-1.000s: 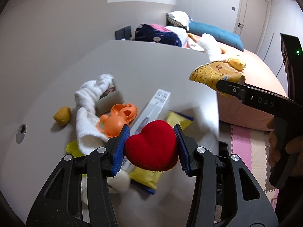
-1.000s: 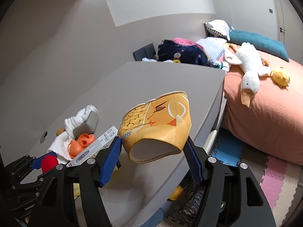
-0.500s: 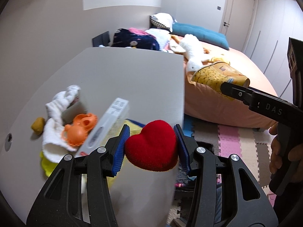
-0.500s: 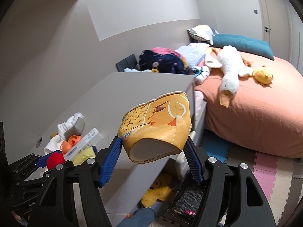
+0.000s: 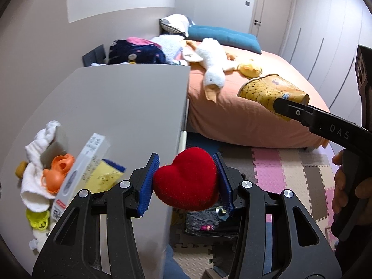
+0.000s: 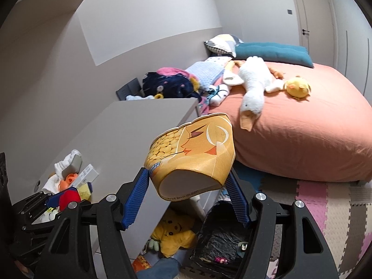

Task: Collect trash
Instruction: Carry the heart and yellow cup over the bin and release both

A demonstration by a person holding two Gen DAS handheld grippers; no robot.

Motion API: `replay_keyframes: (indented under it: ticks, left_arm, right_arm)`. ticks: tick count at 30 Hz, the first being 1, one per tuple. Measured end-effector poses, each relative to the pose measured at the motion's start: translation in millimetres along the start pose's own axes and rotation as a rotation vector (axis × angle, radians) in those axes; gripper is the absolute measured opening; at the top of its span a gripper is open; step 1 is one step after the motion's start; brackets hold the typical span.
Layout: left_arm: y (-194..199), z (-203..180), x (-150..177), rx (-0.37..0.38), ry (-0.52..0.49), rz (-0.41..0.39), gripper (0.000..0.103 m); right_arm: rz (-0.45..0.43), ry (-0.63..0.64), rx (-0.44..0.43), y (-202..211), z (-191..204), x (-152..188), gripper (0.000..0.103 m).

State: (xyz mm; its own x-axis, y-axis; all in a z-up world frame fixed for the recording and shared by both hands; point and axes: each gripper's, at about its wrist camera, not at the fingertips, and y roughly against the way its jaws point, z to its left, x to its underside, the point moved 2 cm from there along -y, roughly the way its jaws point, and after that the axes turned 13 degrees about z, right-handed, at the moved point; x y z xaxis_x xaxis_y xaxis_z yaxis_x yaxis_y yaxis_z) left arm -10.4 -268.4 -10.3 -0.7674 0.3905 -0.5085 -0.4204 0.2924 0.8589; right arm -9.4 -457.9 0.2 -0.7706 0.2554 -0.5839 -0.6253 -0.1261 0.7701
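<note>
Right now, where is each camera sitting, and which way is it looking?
Left wrist: on the left gripper, looking along its fingers past the red heart to table edge, bed and floor; the person's hand shows.
Right wrist: on the right gripper, looking past the yellow cup toward the bed.
Shared: white goose, black bin, heart, cup.

A grey counter (image 5: 121,107) stands against pale two-tone walls (image 6: 144,18). Beside it, a bed (image 6: 302,134) with an orange cover sits on pastel foam floor mats (image 5: 274,169). A closed door (image 5: 272,7) is beyond.
</note>
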Motion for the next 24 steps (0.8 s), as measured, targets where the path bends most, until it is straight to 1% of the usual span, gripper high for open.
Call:
replay_keyframes:
  ticks: [17,24]
  left_arm:
    - [-24.5,-63.0,-22.1,0.065,-0.117,0.033,0.047]
    - [-34.3,-88.0,-25.5,0.099,-0.158,0.054,0.047]
  right_arm:
    - [-0.032,-0.092,0.072,29.0,-63.1,11.3,0.067]
    - [-0.034,-0.128,0.11,37.7,-87.0,18.1,0.068]
